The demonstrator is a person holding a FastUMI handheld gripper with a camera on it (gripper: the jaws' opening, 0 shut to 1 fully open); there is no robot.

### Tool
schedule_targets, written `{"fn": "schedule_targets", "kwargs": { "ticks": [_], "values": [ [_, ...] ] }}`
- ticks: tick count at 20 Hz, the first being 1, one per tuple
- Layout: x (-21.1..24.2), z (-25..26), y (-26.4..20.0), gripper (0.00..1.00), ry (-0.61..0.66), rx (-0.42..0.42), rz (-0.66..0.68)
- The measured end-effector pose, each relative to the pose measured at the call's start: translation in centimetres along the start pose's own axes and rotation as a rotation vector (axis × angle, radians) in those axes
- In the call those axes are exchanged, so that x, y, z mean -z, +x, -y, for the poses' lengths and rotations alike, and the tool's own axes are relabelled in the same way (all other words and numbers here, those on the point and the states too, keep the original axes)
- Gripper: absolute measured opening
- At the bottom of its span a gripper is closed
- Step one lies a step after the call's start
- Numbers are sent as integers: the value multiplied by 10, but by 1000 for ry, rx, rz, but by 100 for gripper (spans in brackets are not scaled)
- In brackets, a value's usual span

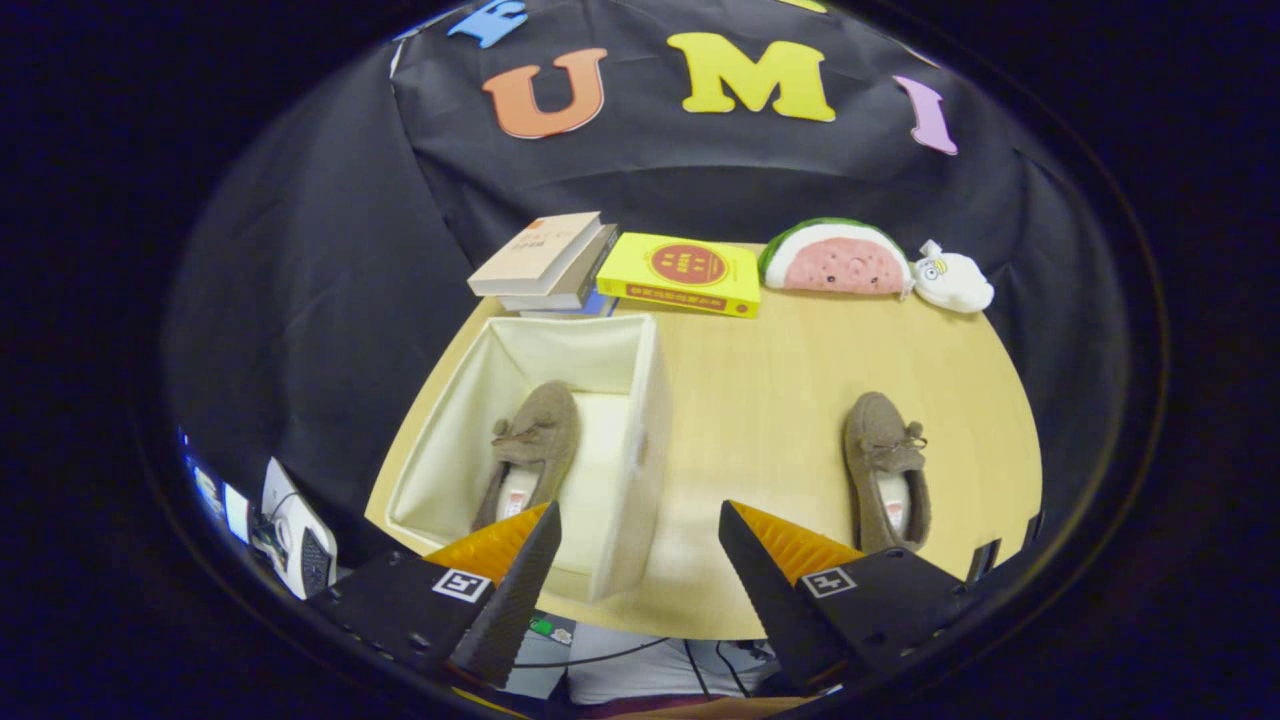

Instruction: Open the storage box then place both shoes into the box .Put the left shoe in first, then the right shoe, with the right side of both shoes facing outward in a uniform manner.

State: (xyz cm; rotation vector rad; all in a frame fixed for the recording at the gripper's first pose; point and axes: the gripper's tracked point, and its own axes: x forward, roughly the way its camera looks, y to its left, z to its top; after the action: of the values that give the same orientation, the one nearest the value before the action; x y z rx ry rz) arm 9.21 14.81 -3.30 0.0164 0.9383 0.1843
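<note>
A cream fabric storage box [640,420] stands open on the round wooden table [780,400], left of the middle. One brown moccasin shoe [535,445] lies inside it against the left part, toe pointing away from me. The other brown shoe [885,470] rests on the table to the right of the box, toe also pointing away. My gripper [640,525] hovers open above the table's near edge, with nothing between its fingers; the left finger overlaps the box's near right corner and the right finger sits just left of the loose shoe's heel.
A stack of books [550,262] and a yellow book [685,272] lie at the table's far edge behind the box. A watermelon plush [835,258] and a small white plush [955,280] sit at the far right. Cables and a device [295,545] lie below the table's left side.
</note>
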Motion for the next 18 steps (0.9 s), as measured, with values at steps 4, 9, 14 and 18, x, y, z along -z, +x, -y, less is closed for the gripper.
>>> {"fn": "schedule_targets", "kwargs": {
  "ticks": [4,9,14,18],
  "values": [
    [-4,86,2,96,51,76,0],
    [8,178,24,96,89,117,-61],
    [23,243,55,91,130,138,-140],
    [36,271,84,73,112,153,-207]
  ]
}}
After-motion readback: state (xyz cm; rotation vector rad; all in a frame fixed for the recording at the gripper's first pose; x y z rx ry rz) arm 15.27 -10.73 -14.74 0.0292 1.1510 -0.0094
